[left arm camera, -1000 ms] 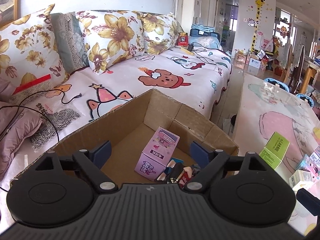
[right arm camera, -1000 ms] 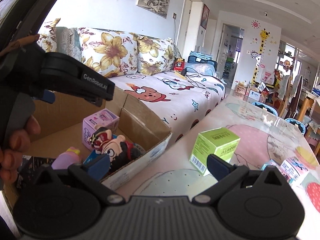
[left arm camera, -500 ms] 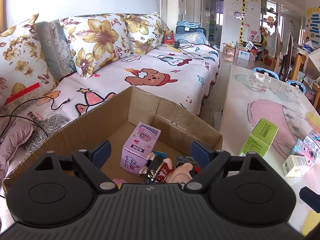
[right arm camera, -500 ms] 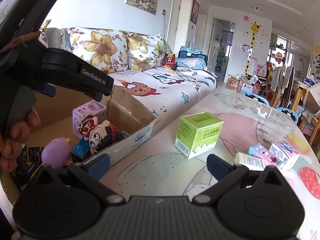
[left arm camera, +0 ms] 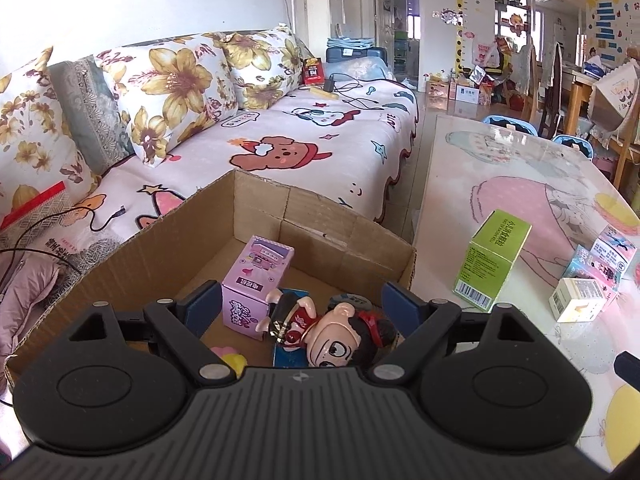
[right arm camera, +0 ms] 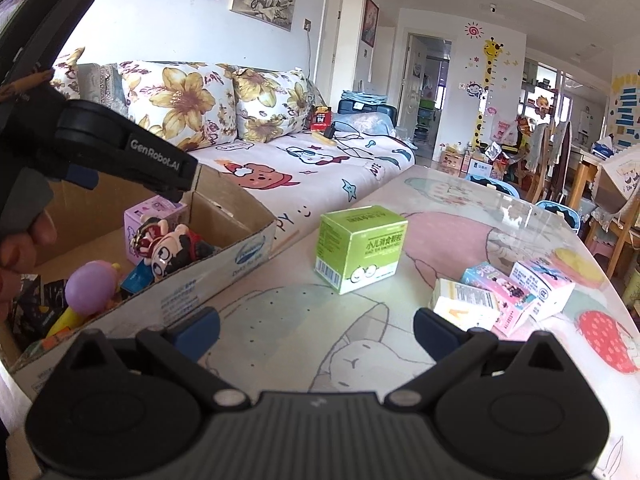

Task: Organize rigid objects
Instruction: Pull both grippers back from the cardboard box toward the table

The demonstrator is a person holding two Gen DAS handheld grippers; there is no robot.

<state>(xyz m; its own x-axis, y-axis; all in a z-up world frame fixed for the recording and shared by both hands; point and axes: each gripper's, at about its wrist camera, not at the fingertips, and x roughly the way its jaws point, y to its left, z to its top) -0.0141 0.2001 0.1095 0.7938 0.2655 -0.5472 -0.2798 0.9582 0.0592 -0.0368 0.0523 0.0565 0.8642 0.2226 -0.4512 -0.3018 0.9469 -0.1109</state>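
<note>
Cartoon figurine [left arm camera: 336, 330]: glossy moulded plastic, lying in the cardboard box [left arm camera: 256, 208], long axis diagonal, head toward the camera, beside an upright purple carton [left arm camera: 256, 276]. Left gripper [left arm camera: 302, 304]: spread wide, empty, now higher above the box than a second ago. Right gripper [right arm camera: 316, 326]: wide open, empty, above the table [right arm camera: 280, 304], nearer the green carton [right arm camera: 360, 248].

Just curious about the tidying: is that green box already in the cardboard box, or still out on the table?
Still out. The green box stands upright on the table, beside the cardboard box.
</note>
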